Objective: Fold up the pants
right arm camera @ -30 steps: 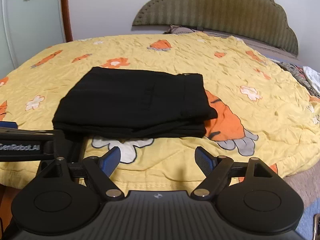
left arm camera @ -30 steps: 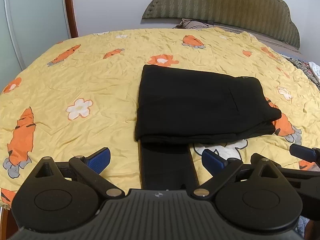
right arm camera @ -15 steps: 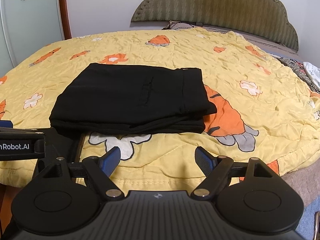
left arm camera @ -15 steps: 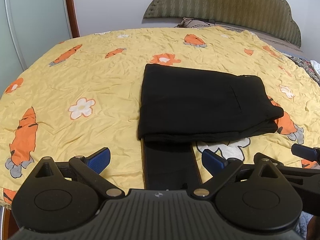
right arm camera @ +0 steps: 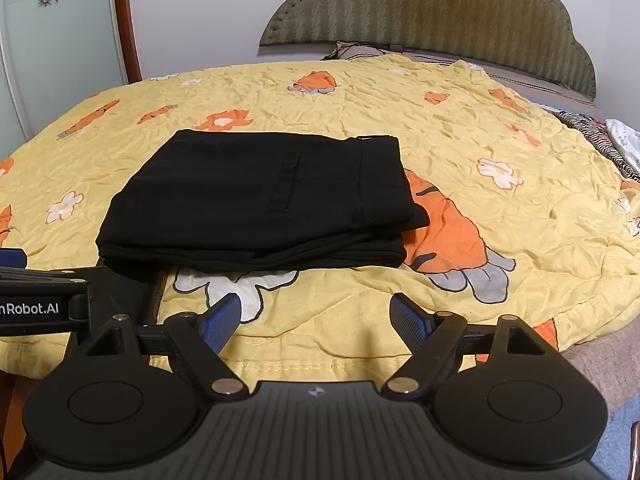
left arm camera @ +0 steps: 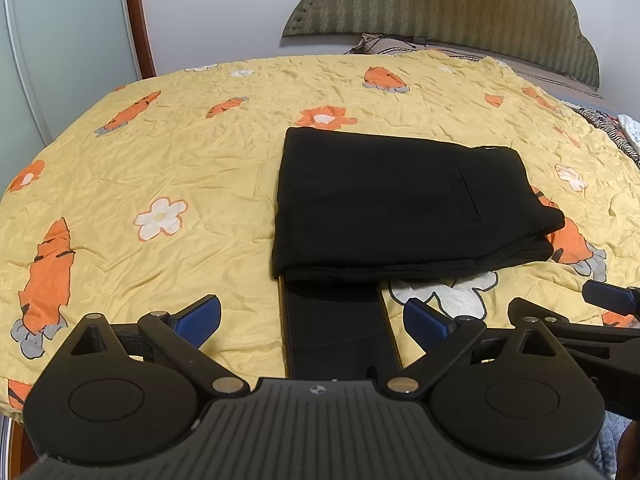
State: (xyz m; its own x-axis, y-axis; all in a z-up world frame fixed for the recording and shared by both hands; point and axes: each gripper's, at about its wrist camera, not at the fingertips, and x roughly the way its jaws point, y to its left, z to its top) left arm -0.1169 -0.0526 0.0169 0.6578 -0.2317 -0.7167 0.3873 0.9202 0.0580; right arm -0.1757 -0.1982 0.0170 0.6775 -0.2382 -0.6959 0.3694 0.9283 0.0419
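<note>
We've got black pants [left arm camera: 384, 204] folded on a crinkly yellow carrot-print bedspread [left arm camera: 168, 168], green headboard [right arm camera: 432, 12] behind; left tool [left arm camera: 312, 314] and right tool [right arm camera: 316, 322] both wide open, empty.

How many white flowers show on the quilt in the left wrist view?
5, perhaps more hidden. One near left; one partly under the pants; one right; two small ones at the far edge.

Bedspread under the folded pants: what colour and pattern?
Yellow bedspread with orange carrots and white flowers; clearest in the right wrist view.
</note>
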